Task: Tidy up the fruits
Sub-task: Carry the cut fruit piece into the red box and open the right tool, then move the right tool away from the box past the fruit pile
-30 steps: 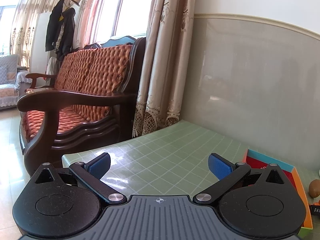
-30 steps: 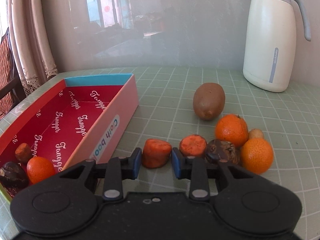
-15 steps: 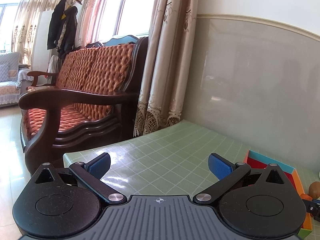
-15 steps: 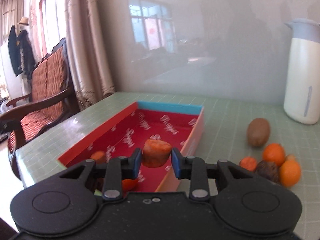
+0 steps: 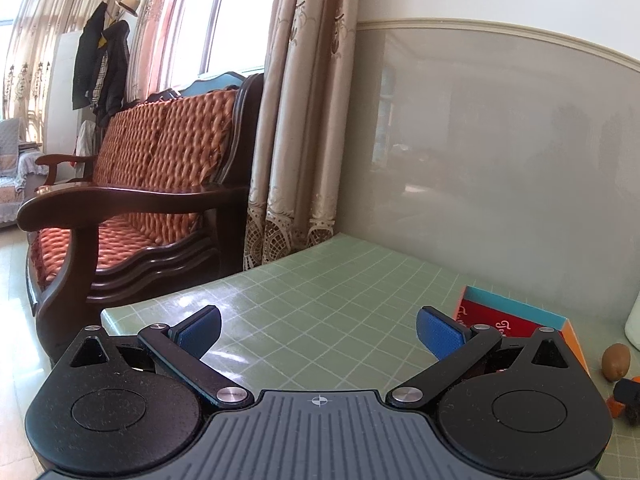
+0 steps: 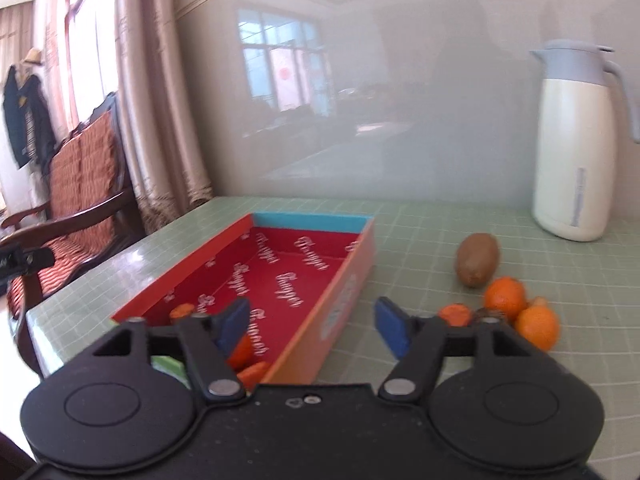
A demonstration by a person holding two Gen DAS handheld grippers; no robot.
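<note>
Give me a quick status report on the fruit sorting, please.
Right gripper open, empty, above red box near end. Left gripper open, idle. Kiwi and oranges on table. Nothing blocking.

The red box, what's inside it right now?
In the red box, orange fruit pieces lie at the near end, and another one sits by the left wall. The right gripper covers that end, so a full count isn't possible. The far end holds nothing.
</note>
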